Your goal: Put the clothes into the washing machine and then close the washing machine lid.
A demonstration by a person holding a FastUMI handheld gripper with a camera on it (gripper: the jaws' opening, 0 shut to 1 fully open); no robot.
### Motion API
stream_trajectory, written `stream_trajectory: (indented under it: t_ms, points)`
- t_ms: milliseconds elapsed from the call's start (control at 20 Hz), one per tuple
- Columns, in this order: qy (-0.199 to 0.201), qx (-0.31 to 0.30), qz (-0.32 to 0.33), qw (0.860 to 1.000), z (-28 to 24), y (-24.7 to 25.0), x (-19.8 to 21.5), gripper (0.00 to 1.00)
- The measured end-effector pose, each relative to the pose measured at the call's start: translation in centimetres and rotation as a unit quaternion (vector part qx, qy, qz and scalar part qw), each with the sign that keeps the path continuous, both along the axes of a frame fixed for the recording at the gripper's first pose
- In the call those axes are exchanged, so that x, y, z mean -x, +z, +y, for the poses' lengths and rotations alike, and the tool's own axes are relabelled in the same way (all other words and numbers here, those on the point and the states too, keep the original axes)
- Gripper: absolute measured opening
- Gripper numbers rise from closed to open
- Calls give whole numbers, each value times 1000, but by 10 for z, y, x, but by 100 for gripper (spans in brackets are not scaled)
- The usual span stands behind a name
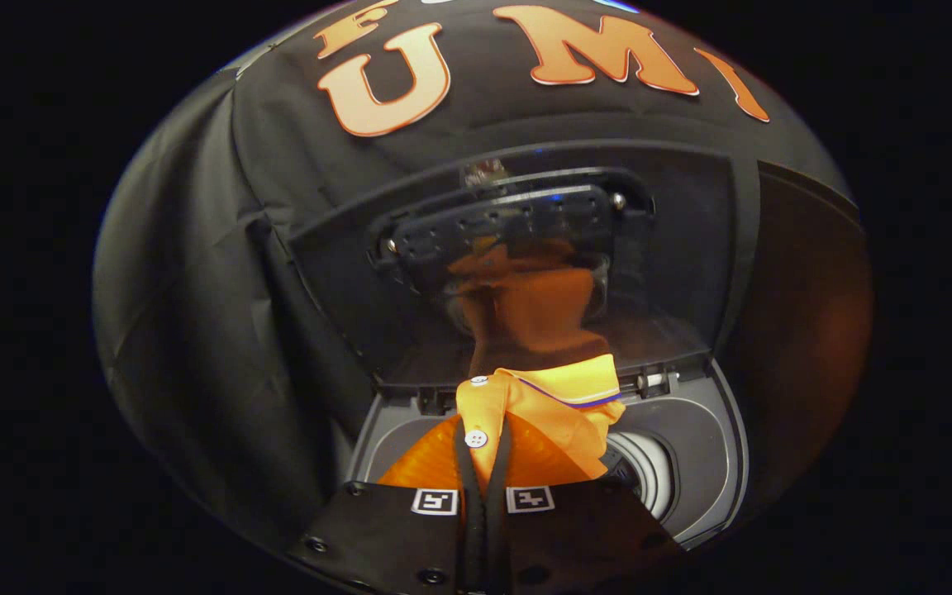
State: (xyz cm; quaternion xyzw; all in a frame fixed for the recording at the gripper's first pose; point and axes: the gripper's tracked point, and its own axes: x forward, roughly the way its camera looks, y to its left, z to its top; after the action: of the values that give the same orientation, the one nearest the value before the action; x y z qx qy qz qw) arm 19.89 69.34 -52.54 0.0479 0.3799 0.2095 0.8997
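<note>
An orange polo shirt [550, 413] with white buttons and a striped collar hangs bunched over the washing machine's round drum opening [649, 467]. My gripper [484, 463] is shut on the shirt, both fingers pressed together on its button placket. The machine's dark glass lid [674, 248] stands raised upright beyond the shirt, hinged at the far side of the grey top panel [699, 430]. The lid mirrors the orange shirt and the gripper.
The booth's black cloth wall [195, 273] rises close behind and to the left of the machine. To the right of the lid sits a dark curved surface with an orange glow.
</note>
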Motion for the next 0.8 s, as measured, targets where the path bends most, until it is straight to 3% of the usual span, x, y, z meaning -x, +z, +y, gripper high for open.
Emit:
stream_trajectory:
  t_ms: [450, 650, 800]
  points:
    - [25, 41, 100, 994, 18, -98, 9, 8]
    - [-19, 51, 179, 982, 6, -145, 26, 8]
    - [-41, 46, 216, 974, 2, -155, 32, 8]
